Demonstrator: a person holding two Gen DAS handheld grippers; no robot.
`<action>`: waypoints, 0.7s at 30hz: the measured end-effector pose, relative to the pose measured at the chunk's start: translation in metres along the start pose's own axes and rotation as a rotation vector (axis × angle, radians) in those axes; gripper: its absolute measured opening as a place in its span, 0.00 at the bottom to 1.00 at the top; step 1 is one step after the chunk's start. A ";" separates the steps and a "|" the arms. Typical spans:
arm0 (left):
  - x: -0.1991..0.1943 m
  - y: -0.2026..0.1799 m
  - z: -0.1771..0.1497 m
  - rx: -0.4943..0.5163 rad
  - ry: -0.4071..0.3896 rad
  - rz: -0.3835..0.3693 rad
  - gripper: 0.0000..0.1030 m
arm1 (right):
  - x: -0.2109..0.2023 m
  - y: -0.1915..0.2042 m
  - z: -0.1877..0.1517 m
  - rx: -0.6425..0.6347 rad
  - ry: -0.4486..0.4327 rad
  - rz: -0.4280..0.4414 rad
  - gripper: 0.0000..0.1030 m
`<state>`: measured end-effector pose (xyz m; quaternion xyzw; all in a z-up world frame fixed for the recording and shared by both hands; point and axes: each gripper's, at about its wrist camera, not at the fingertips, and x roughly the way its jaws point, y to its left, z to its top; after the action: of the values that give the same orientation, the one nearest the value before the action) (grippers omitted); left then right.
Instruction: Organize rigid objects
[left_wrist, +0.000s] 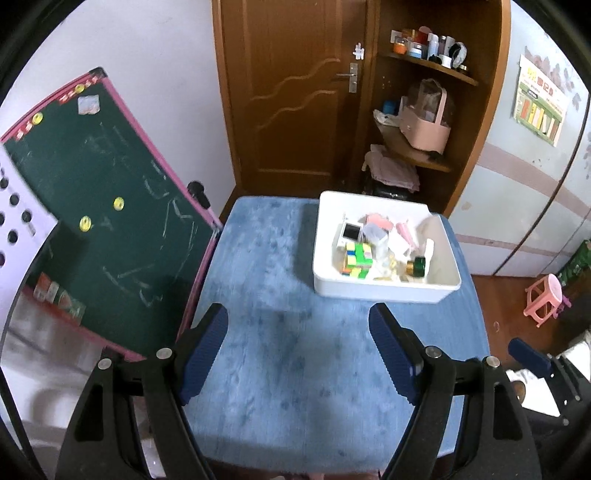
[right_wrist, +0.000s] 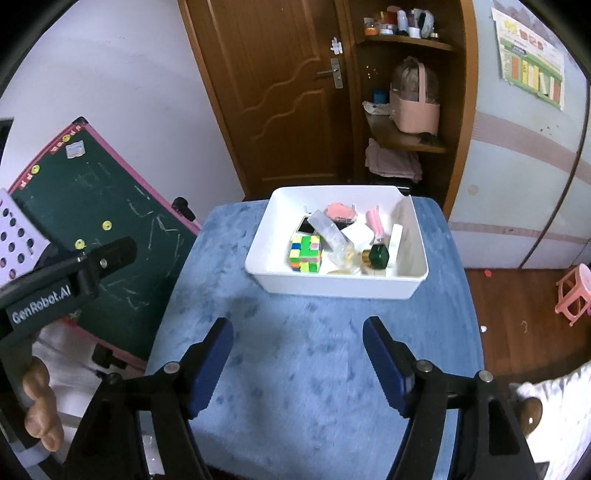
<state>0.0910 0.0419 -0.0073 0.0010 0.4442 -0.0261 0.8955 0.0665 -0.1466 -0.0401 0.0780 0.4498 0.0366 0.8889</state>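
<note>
A white bin (left_wrist: 384, 293) (right_wrist: 332, 286) stands on the far right part of a blue-covered table (left_wrist: 266, 277) (right_wrist: 295, 350). In the bin lie a multicoloured puzzle cube (left_wrist: 356, 260) (right_wrist: 306, 254), a dark green bottle (left_wrist: 419, 266) (right_wrist: 377, 256), a clear plastic case (right_wrist: 328, 230), pink items and white pieces. My left gripper (left_wrist: 297, 314) hangs open above bare cloth, short of the bin, with nothing between its fingers. My right gripper (right_wrist: 297, 325) is open and empty too, above the cloth in front of the bin. The left gripper's black body (right_wrist: 74, 280) shows at the left of the right wrist view, held by a hand (right_wrist: 37, 406).
A green chalkboard with a pink frame (left_wrist: 103, 206) (right_wrist: 110, 206) leans against the table's left side. Behind the table are a brown door (left_wrist: 295, 92) and a corner shelf (left_wrist: 424, 158) with a pink basket and small jars. A pink stool (left_wrist: 545, 299) (right_wrist: 576, 291) stands on the floor at right.
</note>
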 end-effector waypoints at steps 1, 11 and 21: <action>-0.004 0.001 -0.005 0.002 0.004 -0.001 0.79 | -0.008 0.004 -0.005 0.001 0.003 -0.005 0.71; -0.041 0.004 -0.046 0.040 0.003 -0.004 0.79 | -0.065 0.021 -0.035 0.024 -0.024 -0.092 0.79; -0.061 -0.003 -0.053 0.057 -0.021 0.002 0.79 | -0.094 0.031 -0.045 0.003 -0.059 -0.137 0.79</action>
<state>0.0119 0.0432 0.0095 0.0266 0.4338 -0.0380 0.8998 -0.0251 -0.1242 0.0141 0.0493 0.4280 -0.0274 0.9020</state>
